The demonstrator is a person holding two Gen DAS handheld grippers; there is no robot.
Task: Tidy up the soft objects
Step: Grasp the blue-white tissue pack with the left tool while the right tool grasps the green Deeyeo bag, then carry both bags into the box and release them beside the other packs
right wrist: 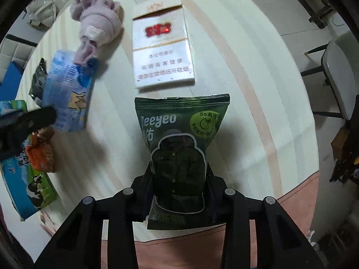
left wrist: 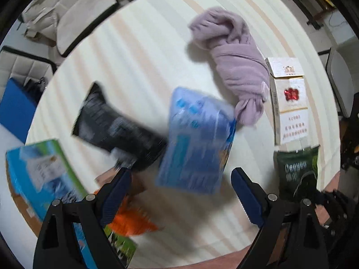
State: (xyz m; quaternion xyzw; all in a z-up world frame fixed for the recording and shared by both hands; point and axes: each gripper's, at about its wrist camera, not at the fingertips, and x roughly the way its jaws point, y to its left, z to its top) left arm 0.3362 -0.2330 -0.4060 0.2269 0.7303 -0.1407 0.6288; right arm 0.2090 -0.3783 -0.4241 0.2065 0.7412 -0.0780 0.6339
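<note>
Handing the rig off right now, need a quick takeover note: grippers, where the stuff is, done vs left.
Right gripper: shut on the green pouch, held just above the table near its front edge.
Left gripper: open, holding nothing, above the blue pack.
On the table: purple cloth at the back, its tail touching the blue pack; black pouch left of the blue pack; white carton behind the green pouch; milk box and orange packet at left.
Done: green pouch picked up.
Left: place it; nothing looks sorted yet.
</note>
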